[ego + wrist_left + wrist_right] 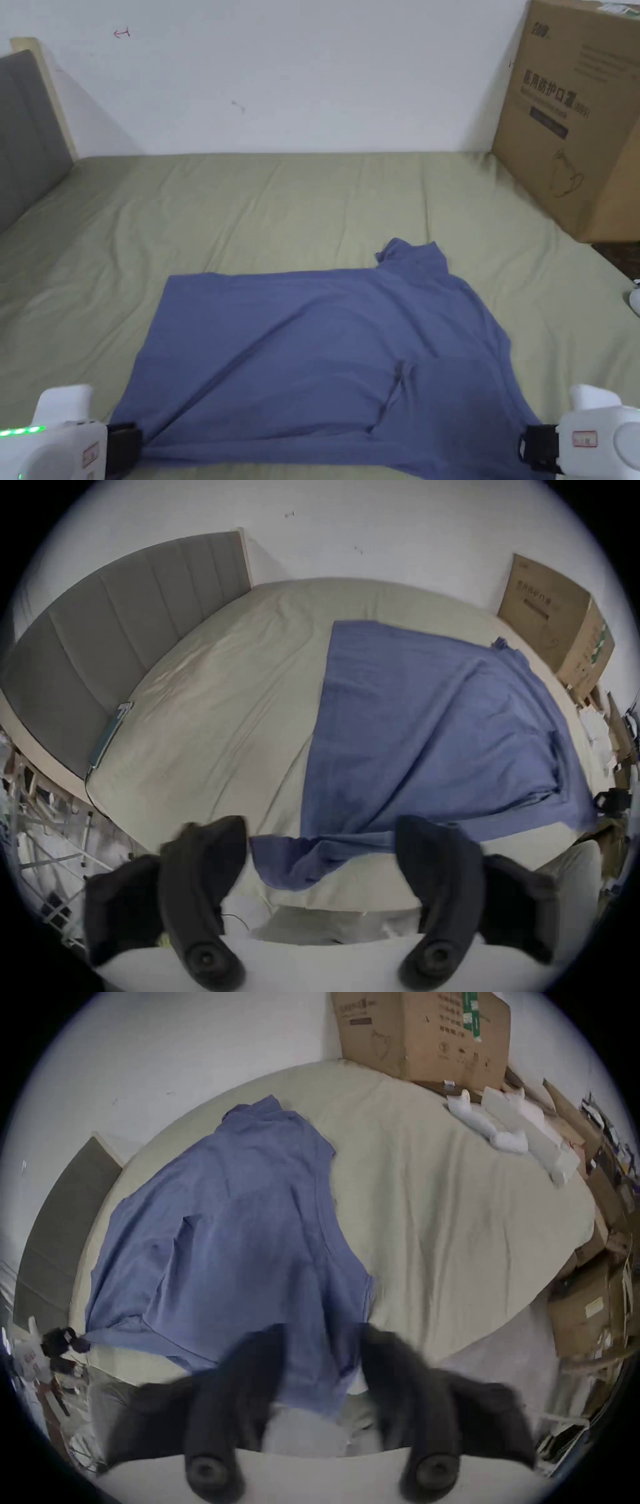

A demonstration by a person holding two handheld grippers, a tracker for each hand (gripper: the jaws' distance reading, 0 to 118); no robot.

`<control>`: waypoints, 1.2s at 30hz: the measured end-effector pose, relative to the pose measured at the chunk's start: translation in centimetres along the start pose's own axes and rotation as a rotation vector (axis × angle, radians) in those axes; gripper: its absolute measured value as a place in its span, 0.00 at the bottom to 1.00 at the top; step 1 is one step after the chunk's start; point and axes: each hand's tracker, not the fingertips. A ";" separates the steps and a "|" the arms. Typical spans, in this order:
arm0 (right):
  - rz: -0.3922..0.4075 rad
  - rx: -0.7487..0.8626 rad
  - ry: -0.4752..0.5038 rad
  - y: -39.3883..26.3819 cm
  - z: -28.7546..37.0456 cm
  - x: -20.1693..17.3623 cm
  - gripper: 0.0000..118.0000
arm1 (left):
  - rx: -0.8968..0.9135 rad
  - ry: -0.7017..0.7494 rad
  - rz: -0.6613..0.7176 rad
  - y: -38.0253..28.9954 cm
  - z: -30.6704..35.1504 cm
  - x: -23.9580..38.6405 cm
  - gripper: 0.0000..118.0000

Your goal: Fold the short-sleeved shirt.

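Observation:
A blue short-sleeved shirt [325, 356] lies spread on the green bed sheet [250, 200], with one part folded over at its near right. My left gripper [134, 447] sits at the shirt's near left corner. In the left gripper view its jaws [322, 826] stand wide apart, with that shirt corner [287, 857] lying between them on the bed's edge. My right gripper [522, 447] is at the near right corner. In the right gripper view its blurred jaws [322, 1333] are apart, and the shirt's edge [311, 1383] hangs between them.
A big cardboard box [575, 119] stands on the bed's far right corner. A grey headboard [25, 137] runs along the left side and a white wall is behind. White packing pieces [502, 1130] lie by the box. More boxes [581, 1314] crowd the floor to the right.

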 end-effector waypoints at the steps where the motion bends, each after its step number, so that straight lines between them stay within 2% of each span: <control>1: 0.022 0.016 -0.012 0.0 0.4 -0.2 0.59 | -0.007 -0.006 0.013 0.1 0.5 -0.3 0.87; 3: 0.038 0.050 -0.013 0.0 1.7 -0.7 0.59 | 0.009 -0.037 0.038 0.2 1.5 -0.6 0.85; 4: 0.044 0.069 0.011 -0.1 2.4 -0.9 0.59 | 0.019 -0.087 0.049 0.4 0.4 0.1 0.80; 5: 0.052 0.096 0.042 -0.3 3.1 -1.1 0.58 | 0.026 -0.116 0.060 0.4 0.5 0.2 0.67; 6: 0.055 0.114 0.053 -0.8 3.7 -1.4 0.49 | 0.025 -0.161 0.065 0.4 0.6 0.4 0.34; 7: 0.062 0.120 0.055 -1.2 3.9 -1.8 0.25 | 0.007 -0.185 0.072 0.4 0.7 0.5 0.05; 8: 0.067 0.115 0.044 -2.1 4.4 -2.6 0.00 | 0.002 -0.215 0.081 0.4 0.8 0.6 0.00; 9: 0.067 0.112 0.039 -2.6 4.6 -2.9 0.00 | -0.006 -0.160 0.073 -2.3 5.1 0.4 0.00; 10: 0.086 0.091 0.044 -3.0 4.4 -3.1 0.00 | -0.025 -0.168 0.064 -3.0 6.0 0.8 0.00; 14: 0.126 0.050 0.018 -4.4 3.4 -4.1 0.00 | -0.039 -0.120 0.022 -4.0 4.9 0.3 0.01; 15: 0.123 0.044 0.020 -4.5 3.2 -4.1 0.00 | -0.036 -0.109 0.027 -3.7 4.8 0.4 0.11; 16: 0.113 0.030 0.032 -4.4 3.0 -3.9 0.00 | -0.041 -0.099 0.033 -3.2 4.7 0.7 0.34; 18: 0.083 0.015 0.054 -4.2 2.9 -3.9 0.00 | -0.052 -0.126 0.084 -2.2 1.5 -3.4 0.96; 19: 0.081 0.018 0.054 -4.1 2.9 -4.0 0.00 | -0.048 -0.125 0.101 -1.7 0.7 -4.0 1.00; 21: 0.081 0.017 0.051 -3.8 2.8 -3.8 0.00 | -0.014 -0.094 0.140 -0.8 -0.2 -4.5 0.96; 23: 0.087 0.014 0.046 -3.6 2.8 -3.9 0.00 | -0.070 -0.085 0.185 0.0 -2.4 -5.3 0.95; 24: 0.091 0.010 0.046 -3.5 2.7 -3.7 0.00 | -0.065 -0.102 0.190 0.3 -3.3 -5.9 0.88; 25: 0.096 0.008 0.043 -3.6 2.6 -3.7 0.00 | -0.057 -0.108 0.207 0.3 -3.4 -5.9 0.74; 26: 0.101 0.004 0.038 -3.6 2.6 -3.7 0.00 | -0.083 -0.121 0.236 0.0 -3.5 -5.8 0.52; 27: 0.101 -0.001 0.036 -3.6 2.6 -3.6 0.00 | -0.118 -0.137 0.264 -0.1 -4.4 -6.2 0.12; 28: 0.097 -0.004 0.033 -3.7 2.4 -3.5 0.00 | -0.156 -0.148 0.285 -0.3 -5.4 -6.5 0.06; 29: 0.093 -0.009 0.035 -3.8 2.3 -3.3 0.00 | -0.198 -0.161 0.270 -0.9 -5.2 -6.2 0.06; 32: 0.087 -0.018 0.030 -4.0 2.3 -2.9 0.00 | -0.122 -0.116 0.166 -1.8 -4.1 -5.0 0.06; 36: 0.086 -0.017 0.023 -3.8 2.6 -2.2 0.00 | -0.101 -0.080 0.115 -1.2 -2.2 -3.7 0.06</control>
